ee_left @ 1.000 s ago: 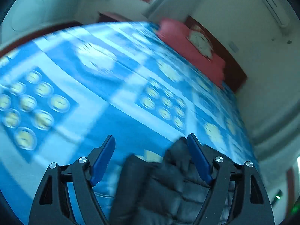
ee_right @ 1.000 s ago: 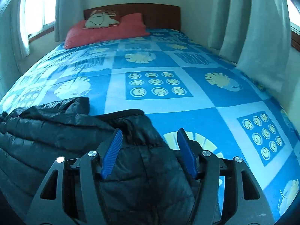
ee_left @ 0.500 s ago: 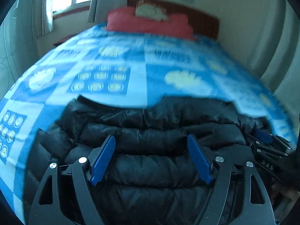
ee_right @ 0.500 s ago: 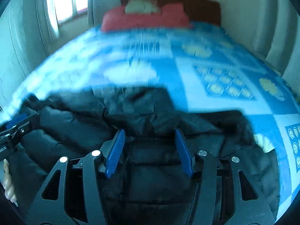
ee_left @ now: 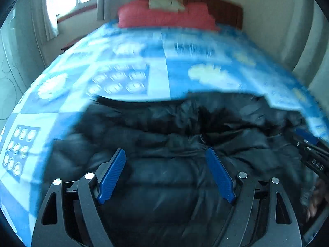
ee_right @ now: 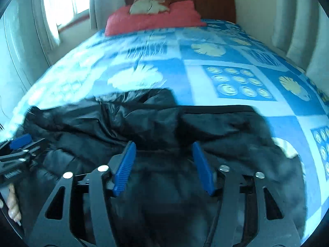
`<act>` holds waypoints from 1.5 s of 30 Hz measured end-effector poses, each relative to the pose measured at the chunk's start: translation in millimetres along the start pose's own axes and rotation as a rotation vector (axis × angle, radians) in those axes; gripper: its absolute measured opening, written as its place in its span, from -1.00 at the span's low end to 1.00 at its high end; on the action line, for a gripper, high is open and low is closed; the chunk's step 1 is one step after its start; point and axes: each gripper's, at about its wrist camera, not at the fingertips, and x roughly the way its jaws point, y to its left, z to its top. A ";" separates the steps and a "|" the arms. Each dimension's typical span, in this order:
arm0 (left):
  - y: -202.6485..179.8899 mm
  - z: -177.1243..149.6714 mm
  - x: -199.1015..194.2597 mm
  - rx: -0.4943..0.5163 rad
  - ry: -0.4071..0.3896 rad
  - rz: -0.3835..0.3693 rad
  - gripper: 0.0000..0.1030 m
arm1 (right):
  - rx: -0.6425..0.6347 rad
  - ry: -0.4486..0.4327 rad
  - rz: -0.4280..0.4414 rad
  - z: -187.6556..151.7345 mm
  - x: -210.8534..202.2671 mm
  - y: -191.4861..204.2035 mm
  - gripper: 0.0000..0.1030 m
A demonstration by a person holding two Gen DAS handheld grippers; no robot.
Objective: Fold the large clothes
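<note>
A black quilted puffer jacket [ee_left: 164,135] lies crumpled across the near end of the bed. My left gripper [ee_left: 164,150] hovers over its left half, open, with the blue pads [ee_left: 112,175] wide apart and only jacket fabric below them. My right gripper [ee_right: 163,144] hangs over the jacket [ee_right: 156,119] near its collar. Its jaws are opening, and the pads [ee_right: 124,167] straddle a ridge of fabric without pressing on it. Each gripper shows in the other's view: the right gripper [ee_left: 308,154] at the right edge, the left gripper [ee_right: 18,150] at the left edge.
The bed carries a blue patterned bedspread [ee_right: 236,82]. A red pillow [ee_right: 152,18] lies against the wooden headboard [ee_right: 216,2]. Curtains and a window [ee_right: 65,4] are on the left, and a wall with curtains is on the right. A person's hand [ee_right: 12,205] is at the lower left.
The left gripper swung and rolled from the bed's side to face the headboard, now over the jacket. The right gripper slid left over the jacket's middle, and its jaws narrowed, then widened.
</note>
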 end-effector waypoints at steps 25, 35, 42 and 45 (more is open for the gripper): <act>138.5 -159.7 -111.8 -0.397 0.031 0.035 0.63 | 0.325 0.065 -0.055 -149.6 -123.4 -137.1 0.62; 115.4 -169.0 -96.5 -0.476 -0.005 -0.077 0.49 | 0.366 0.023 0.014 -174.3 -113.1 -116.1 0.13; 104.1 -169.0 -122.5 -0.453 -0.080 -0.102 -0.46 | 0.383 -0.024 0.075 -176.2 -135.8 -112.4 -0.45; 101.2 -171.3 -142.1 -0.433 -0.085 -0.089 -0.48 | 0.392 -0.034 0.094 -182.9 -151.2 -111.4 -0.50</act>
